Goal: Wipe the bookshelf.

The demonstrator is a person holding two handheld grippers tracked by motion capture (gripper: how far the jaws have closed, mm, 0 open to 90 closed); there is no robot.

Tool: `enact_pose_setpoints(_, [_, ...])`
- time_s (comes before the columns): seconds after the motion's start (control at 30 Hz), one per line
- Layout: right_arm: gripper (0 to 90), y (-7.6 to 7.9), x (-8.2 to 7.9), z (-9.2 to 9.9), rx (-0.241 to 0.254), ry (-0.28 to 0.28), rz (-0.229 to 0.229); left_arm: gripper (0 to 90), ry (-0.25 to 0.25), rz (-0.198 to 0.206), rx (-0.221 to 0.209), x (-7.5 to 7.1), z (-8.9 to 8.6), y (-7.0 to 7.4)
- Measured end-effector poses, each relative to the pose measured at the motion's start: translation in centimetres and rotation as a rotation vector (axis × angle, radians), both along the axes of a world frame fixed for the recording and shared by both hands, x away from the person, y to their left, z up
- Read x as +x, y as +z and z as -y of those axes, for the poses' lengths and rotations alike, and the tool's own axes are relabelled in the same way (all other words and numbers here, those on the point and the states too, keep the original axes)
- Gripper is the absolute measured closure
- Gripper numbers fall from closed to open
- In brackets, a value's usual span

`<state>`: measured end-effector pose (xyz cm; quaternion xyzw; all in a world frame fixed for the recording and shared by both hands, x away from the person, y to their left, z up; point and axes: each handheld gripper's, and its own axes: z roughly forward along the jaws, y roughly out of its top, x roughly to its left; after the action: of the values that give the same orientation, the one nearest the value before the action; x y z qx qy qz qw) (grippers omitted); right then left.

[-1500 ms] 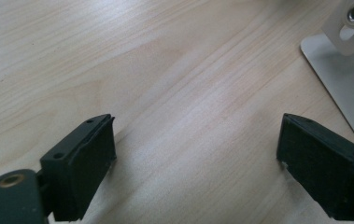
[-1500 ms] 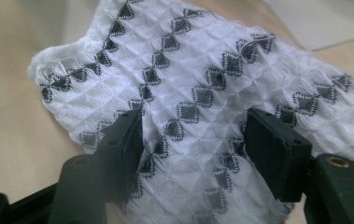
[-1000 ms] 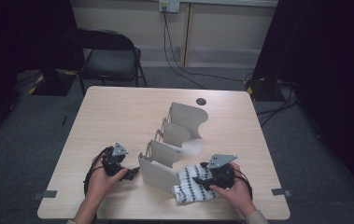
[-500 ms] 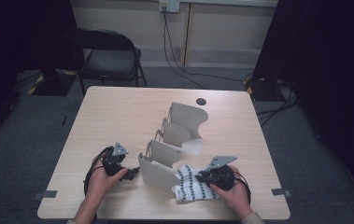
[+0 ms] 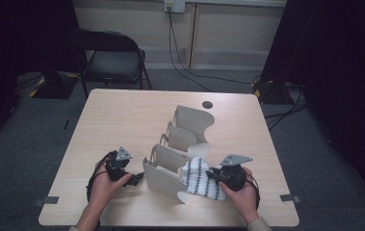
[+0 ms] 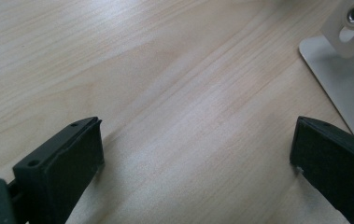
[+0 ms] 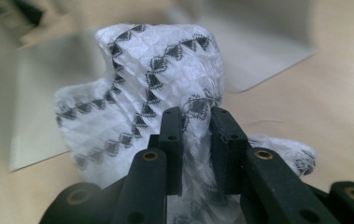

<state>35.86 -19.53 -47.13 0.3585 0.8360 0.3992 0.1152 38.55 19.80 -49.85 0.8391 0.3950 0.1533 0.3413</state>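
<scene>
A: So, what has changed with the right gripper [image 5: 214, 176]?

B: Its jaws have just been closing, and in the right gripper view they now pinch a fold of the white cloth [image 7: 165, 88] with the dark zigzag pattern. A second ago they stood much wider, with the cloth lying loose in front of them.

A: Where is the cloth now?

B: On the surface [image 5: 122, 120] at the near right, bunched against the front divider of the grey file rack [image 5: 163, 178]. Part of it rests on the rack's flat base plate, and its near end is drawn up between the jaws. From the high view it looks a little more gathered than it did a second ago.

A: And the left gripper [image 5: 134, 179]?

B: Its jaws stand wide apart with nothing but bare wood between them. It sits just beside the rack's near left corner, and the left gripper view catches the edge of that grey base at the right.

A: What does that mean for the work?

B: I judge the grasp is made, so the cloth is ready to be lifted. Likely it goes into one of the rack's slots. The pinch takes only a fold, so the rest may trail and catch on a divider.
</scene>
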Motion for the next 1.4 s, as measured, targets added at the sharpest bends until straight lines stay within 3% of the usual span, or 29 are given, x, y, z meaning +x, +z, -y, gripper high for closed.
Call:
enact_pose_setpoints(0.07, [75.2, -0.6, -0.8, -0.7, 0.026, 0.031, -0.043, 2.0, 0.0, 0.005, 0.002, 0.0, 0.0, 0.0])
enact_pose_setpoints(0.2, [68.8, -0.9, -1.7, -1.8, 0.019, 0.07, -0.084, 2.0, -0.003, 0.005, 0.0, 0.0, -0.1, 0.0])
enact_pose_setpoints(0.37, [55.4, -0.9, -2.4, -1.3, 0.013, 0.113, -0.094, 1.5, 0.0, 0.006, -0.004, 0.0, 0.0, -0.1])
enact_pose_setpoints(0.43, [52.9, -1.0, -2.5, -0.9, 0.039, 0.137, -0.11, 1.0, 0.0, 0.005, -0.002, 0.0, 0.0, -0.1])
enact_pose_setpoints(0.67, [46.7, -1.3, -3.0, -0.7, 0.042, 0.184, -0.106, 0.0, 0.009, 0.006, -0.006, 0.1, 0.2, -0.1])
enact_pose_setpoints(0.77, [49.7, -1.4, -3.2, -1.3, 0.026, 0.209, -0.078, 0.0, 0.009, 0.007, -0.011, 0.1, 0.2, -0.2])
enact_pose_setpoints(0.87, [59.6, -1.4, -3.1, -2.2, -0.014, 0.209, -0.056, 0.0, 0.0, 0.009, -0.001, 0.1, 0.1, -0.2])
enact_pose_setpoints(1.0, [69.1, -1.3, -2.8, -3.0, -0.004, 0.211, -0.061, 0.0, -0.004, 0.02, -0.01, 0.0, 0.0, -0.3])
enact_pose_setpoints(1.4, [71.6, -1.4, -1.3, -6.3, -0.014, 0.249, -0.035, 0.0, 0.0, 0.023, -0.016, -0.2, 0.1, -0.3])
